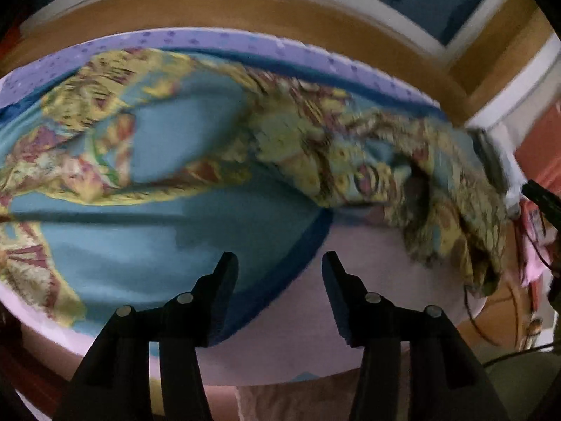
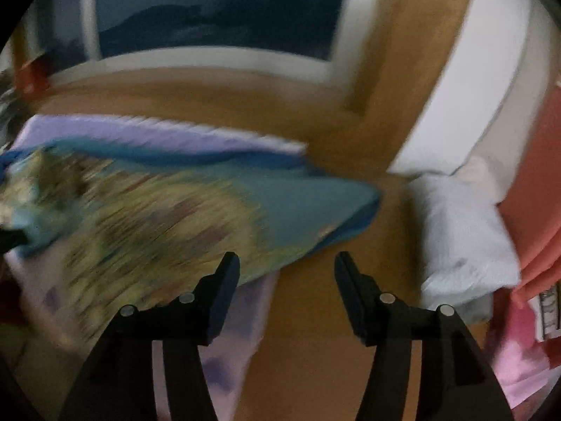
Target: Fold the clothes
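Observation:
A teal garment (image 1: 196,231) with a yellow and maroon print lies spread on a lilac sheet (image 1: 368,266), its right part bunched into a heap (image 1: 438,189). My left gripper (image 1: 278,259) hovers open over the garment's dark blue hem (image 1: 301,273), with nothing pinched between its fingers. In the right wrist view the same garment (image 2: 175,217) is blurred, and its teal corner (image 2: 336,203) juts toward the brown floor. My right gripper (image 2: 285,259) stands open just off that corner, its jaws empty.
A brown wooden floor (image 2: 333,333) runs beside the sheet. A pale blue cloth (image 2: 463,231), a coral cloth (image 2: 536,182) and a pink one (image 2: 519,361) lie at the right. Cables (image 1: 491,333) trail near the sheet's right edge.

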Tool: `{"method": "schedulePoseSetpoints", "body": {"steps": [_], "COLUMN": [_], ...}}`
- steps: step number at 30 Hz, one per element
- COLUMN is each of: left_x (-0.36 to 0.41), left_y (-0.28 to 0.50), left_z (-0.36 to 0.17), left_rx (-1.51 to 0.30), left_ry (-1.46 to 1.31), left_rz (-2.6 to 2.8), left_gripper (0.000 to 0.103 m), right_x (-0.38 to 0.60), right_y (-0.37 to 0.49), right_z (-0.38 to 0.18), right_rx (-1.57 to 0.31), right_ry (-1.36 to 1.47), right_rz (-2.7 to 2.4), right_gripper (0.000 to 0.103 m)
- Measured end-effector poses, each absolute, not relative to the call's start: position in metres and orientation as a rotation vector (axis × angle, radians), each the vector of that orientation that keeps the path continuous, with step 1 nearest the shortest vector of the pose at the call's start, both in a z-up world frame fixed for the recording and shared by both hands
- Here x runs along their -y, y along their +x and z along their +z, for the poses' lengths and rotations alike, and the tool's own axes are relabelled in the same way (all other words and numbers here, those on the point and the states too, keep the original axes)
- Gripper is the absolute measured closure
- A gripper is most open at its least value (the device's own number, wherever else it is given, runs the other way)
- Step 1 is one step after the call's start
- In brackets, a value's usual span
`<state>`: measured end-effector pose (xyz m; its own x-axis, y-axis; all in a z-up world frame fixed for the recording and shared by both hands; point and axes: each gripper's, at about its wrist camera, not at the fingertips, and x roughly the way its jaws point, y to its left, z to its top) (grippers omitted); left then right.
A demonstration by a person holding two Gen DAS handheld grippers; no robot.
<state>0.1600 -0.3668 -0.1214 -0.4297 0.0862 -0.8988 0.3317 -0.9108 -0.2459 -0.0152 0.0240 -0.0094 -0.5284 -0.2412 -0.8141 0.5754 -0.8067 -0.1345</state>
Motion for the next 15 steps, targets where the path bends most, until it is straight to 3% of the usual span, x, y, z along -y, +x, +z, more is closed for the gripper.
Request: {"method": "schedulePoseSetpoints", "body": {"steps": [5, 9, 13, 15], "left_x": [0.344, 0.332, 0.334, 0.338], "left_y": [0.143, 0.137, 0.136, 0.138], "left_z": [-0.139, -0.142, -0.141, -0.14], "left_rx": [-0.339, -0.164, -0.163, -0.196], "left_ry": [1.646, 1.67, 1.674, 1.668], "left_rz": [-2.491, -2.534, -2.558, -2.579], "left_gripper": [0.048, 0.039, 0.038, 0.038], "right_x": [-0.016, -0.023, -0.029, -0.023], "right_y": [0.044, 0.068, 0.088, 0.094], "right_z": [-0.013, -0.006, 0.001, -0.005], "right_rx": [-0.662, -0.731, -0.674, -0.58], "right_ry": [1.162, 1.214, 1.304, 1.331], "right_rz": [-2.237, -2.203, -2.105, -2.07], "right_gripper": [0.046, 0.046, 0.045, 0.037]}}
